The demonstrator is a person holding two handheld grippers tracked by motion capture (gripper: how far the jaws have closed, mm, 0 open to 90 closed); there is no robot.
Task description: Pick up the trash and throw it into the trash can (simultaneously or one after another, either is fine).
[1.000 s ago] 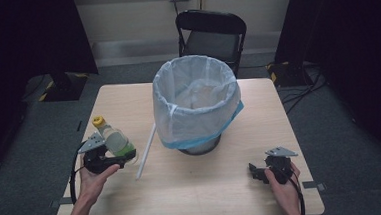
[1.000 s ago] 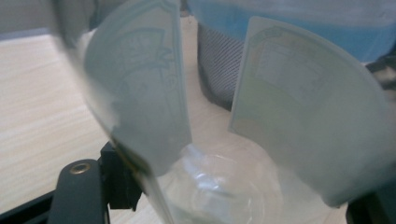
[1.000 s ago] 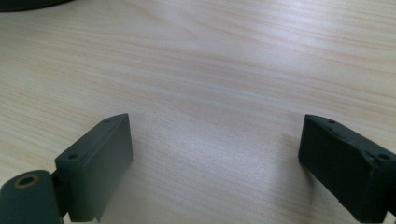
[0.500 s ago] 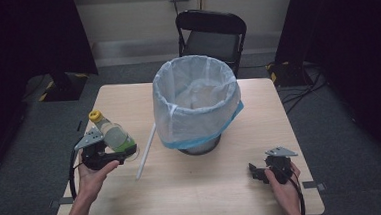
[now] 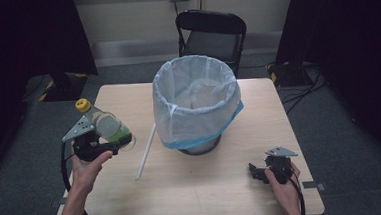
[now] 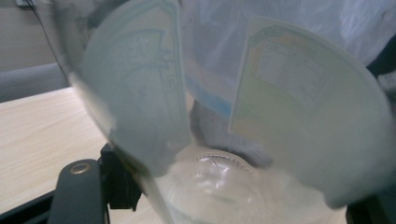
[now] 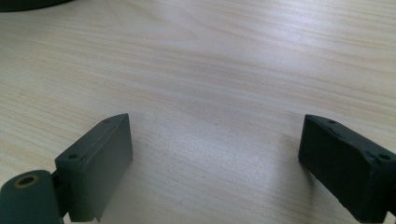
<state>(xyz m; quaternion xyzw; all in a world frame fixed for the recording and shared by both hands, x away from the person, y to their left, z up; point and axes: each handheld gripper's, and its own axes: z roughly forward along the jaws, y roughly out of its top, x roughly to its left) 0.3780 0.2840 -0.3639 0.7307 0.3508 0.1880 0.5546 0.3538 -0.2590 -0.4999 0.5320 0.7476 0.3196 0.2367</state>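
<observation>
Bottle [image 5: 107, 126] now higher in left claw [image 5: 111, 145], beside bin [image 5: 197, 106].

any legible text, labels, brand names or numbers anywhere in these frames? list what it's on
None legible.
Bottle label, held in the left gripper: in the left gripper view the label shows a printed box of small text, too blurred to read; no brand can be made out.
Yellow cap: no marking visible.
Bin liner, white stick, table, right gripper: no text seen.
</observation>
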